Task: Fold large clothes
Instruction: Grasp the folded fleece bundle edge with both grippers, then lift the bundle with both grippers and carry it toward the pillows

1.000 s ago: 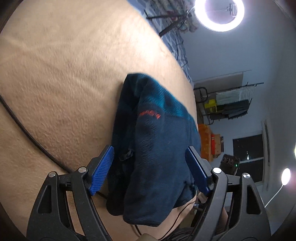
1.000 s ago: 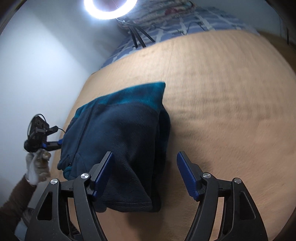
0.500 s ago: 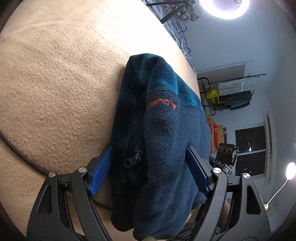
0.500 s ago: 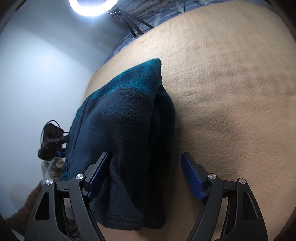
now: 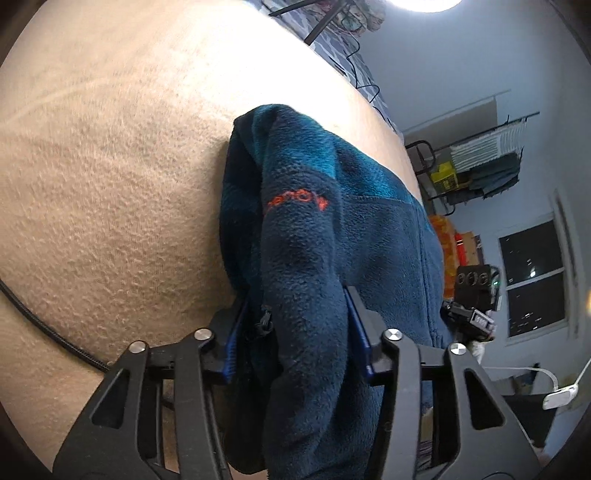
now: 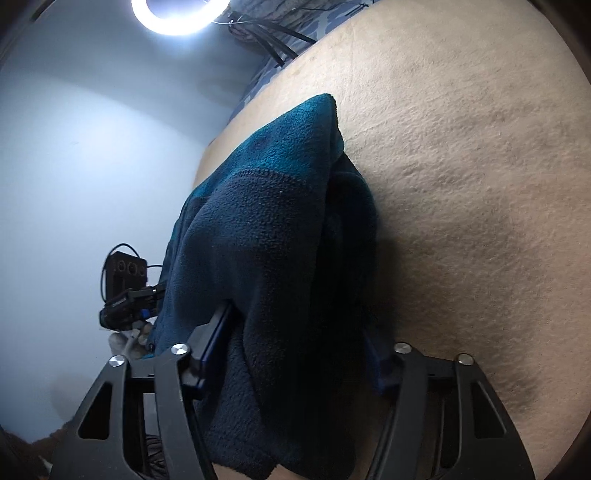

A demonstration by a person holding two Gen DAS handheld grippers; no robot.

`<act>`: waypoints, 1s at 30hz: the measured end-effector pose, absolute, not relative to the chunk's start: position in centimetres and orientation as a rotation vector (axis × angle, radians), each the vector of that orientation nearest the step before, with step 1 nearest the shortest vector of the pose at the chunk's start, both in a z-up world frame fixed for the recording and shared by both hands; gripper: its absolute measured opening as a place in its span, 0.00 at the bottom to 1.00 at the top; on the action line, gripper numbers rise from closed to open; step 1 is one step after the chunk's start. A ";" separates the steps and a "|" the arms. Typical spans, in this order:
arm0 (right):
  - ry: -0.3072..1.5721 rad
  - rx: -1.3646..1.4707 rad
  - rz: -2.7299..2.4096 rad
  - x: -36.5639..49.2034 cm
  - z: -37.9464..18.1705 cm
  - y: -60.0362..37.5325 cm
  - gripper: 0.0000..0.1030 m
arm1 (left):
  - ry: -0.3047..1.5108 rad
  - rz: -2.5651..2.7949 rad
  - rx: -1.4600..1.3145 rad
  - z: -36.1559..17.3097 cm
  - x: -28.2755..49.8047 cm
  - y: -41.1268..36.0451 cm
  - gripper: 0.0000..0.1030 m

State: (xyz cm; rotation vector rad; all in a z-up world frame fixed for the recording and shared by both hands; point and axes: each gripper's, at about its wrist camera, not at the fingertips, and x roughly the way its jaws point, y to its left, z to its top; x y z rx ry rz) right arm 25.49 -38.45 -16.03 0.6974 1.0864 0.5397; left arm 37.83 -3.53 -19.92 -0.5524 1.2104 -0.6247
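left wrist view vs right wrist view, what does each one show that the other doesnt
Only the left wrist view shows the fleece's orange logo, its zipper pull, a black cable and a dark window. Only the right wrist view shows the full ring light. Both show the blue fleece jacket on the tan bed cover, bunched between a hand-held gripper's just-closing jaws.

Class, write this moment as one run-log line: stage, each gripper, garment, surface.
stage: gripping | left gripper: jaws just closing on fleece jacket | right gripper: jaws just closing on jacket's other edge | surface: tan blanket

ring light (image 6: 177, 18) | pale wall (image 6: 92, 147) | dark window (image 5: 533, 277) | clothes rack (image 5: 484, 162)
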 end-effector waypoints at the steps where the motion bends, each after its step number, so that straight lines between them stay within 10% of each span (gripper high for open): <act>1: 1.085 0.688 0.538 25.7 -15.8 -38.3 0.46 | 1.203 -0.617 -0.531 -19.6 37.7 -3.8 0.43; 8: 1.060 0.577 0.501 25.6 -13.6 -36.9 0.30 | 1.162 -0.569 -0.426 -18.3 36.7 -4.4 0.33; 30: 0.945 0.325 0.415 23.6 -7.4 -35.8 0.24 | 1.016 -0.549 -0.171 -12.4 33.8 -8.7 0.28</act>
